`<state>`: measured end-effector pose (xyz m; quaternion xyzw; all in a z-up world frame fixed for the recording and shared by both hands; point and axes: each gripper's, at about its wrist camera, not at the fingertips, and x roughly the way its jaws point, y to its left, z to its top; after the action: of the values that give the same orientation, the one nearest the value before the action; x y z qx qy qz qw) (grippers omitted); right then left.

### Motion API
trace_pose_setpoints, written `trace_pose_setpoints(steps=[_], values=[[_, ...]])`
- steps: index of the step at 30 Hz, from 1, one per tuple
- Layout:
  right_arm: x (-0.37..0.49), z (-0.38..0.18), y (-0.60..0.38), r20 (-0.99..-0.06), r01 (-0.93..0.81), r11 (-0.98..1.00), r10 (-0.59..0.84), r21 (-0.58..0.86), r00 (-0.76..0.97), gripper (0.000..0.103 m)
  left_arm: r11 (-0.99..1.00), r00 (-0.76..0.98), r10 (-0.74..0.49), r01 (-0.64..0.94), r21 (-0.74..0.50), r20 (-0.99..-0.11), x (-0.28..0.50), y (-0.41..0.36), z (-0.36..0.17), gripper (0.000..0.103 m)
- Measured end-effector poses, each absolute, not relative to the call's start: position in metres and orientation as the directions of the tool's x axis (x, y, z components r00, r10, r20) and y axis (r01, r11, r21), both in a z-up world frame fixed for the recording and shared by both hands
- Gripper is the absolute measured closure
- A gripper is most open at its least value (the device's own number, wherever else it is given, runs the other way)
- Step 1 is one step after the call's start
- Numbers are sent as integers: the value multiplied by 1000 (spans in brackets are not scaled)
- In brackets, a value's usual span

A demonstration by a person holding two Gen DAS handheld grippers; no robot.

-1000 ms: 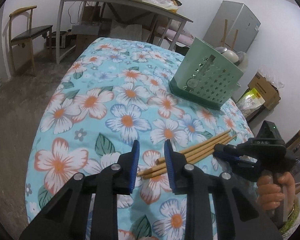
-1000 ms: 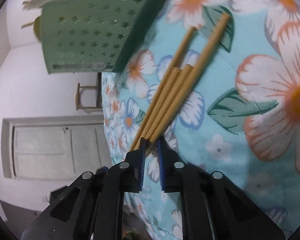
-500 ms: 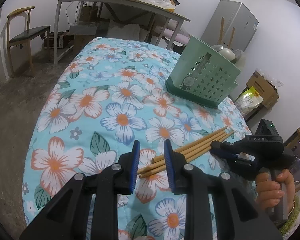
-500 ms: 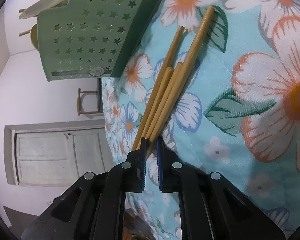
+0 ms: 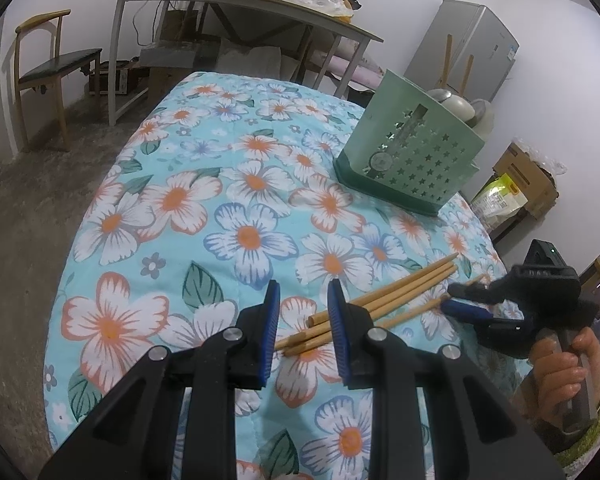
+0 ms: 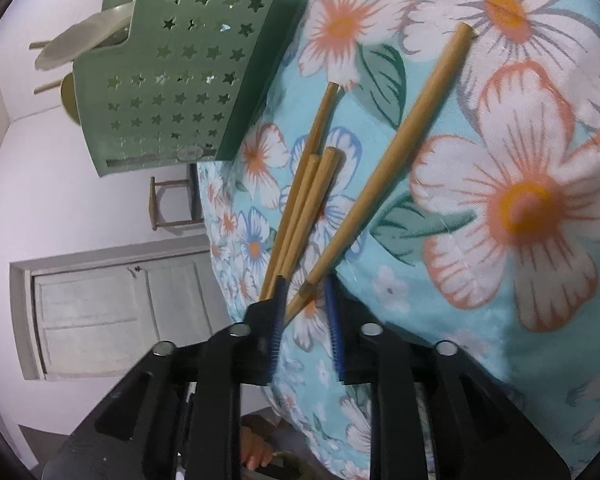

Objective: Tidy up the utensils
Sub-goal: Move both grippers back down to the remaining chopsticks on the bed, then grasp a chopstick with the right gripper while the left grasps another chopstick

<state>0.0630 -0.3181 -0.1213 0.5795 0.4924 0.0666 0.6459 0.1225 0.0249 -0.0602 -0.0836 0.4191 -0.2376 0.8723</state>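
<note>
Chopsticks (image 5: 384, 300) lie on the floral cloth (image 5: 204, 216), fanned out, well apart from the green caddy (image 5: 412, 160) and on the near side of it. The caddy sits on the cloth toward the far right edge; a spoon and two sticks poke out of its top, rest of the contents hidden behind the star-punched wall

Left gripper (image 5: 300, 332): fingers spread, nothing between them. It hangs over the thick ends of the chopsticks; the right finger (image 5: 336, 320) covers part of the bundle, so contact with the sticks can't be judged from this view

Right gripper (image 6: 304, 312): fingers apart with a clear gap. One chopstick (image 6: 388, 160) has its thin tip between the pads, leaning toward the left pad (image 6: 278, 312); the right pad stands off it, so no pinch is visible. Whether the tip touches the left pad is hard to tell, that end is partly covered. Three more sticks (image 6: 304, 200) run just left of it, their near ends hidden behind the left finger. In the left view the same gripper (image 5: 466, 304) sits at the thin ends, held by a hand (image 5: 560, 380) cut off at the frame edge

Right view is rolled sideways and blurred on the right side of the cloth. Caddy (image 6: 180, 80) appears there at upper left, beyond the sticks' thick ends
</note>
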Motion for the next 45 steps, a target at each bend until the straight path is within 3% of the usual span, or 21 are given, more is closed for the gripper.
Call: trace_pose_setpoints(steps=[6, 8, 10, 14, 23, 26, 30, 37, 43, 45], values=[[68, -122, -311, -578, 507, 316, 627, 802, 522, 80, 873, 536, -485, 345, -346, -691, 121, 25, -59, 80], [70, -124, -309, -587, 521, 312, 617, 794, 524, 91, 872, 535, -487, 346, -346, -691, 122, 25, -60, 80], [70, -129, -310, -591, 531, 305, 610, 790, 528, 96, 872, 534, -487, 347, -346, -691, 121, 25, -60, 80], [71, -129, -311, -586, 510, 321, 613, 798, 531, 95, 871, 534, -488, 348, -347, -691, 121, 25, -59, 80], [77, -108, -318, -666, 398, 536, 629, 745, 401, 94, 843, 518, -519, 444, -305, -680, 108, 8, -56, 80], [73, -106, -327, -690, 379, 578, 629, 723, 357, 94, 817, 515, -517, 535, -216, -684, 99, -14, -54, 80], [67, -106, -331, -710, 378, 602, 616, 704, 342, 94, 736, 532, -460, 676, 29, -711, 81, -60, -61, 79], [63, -105, -329, -730, 372, 628, 575, 683, 369, 93, 585, 626, -326, 722, 370, -708, 67, -108, -93, 79], [65, -103, -321, -736, 367, 641, 543, 674, 403, 93, 520, 671, -298, 710, 474, -679, 70, -121, -98, 82], [67, -103, -316, -739, 362, 648, 533, 670, 413, 93, 516, 676, -294, 707, 483, -676, 74, -124, -99, 89]])
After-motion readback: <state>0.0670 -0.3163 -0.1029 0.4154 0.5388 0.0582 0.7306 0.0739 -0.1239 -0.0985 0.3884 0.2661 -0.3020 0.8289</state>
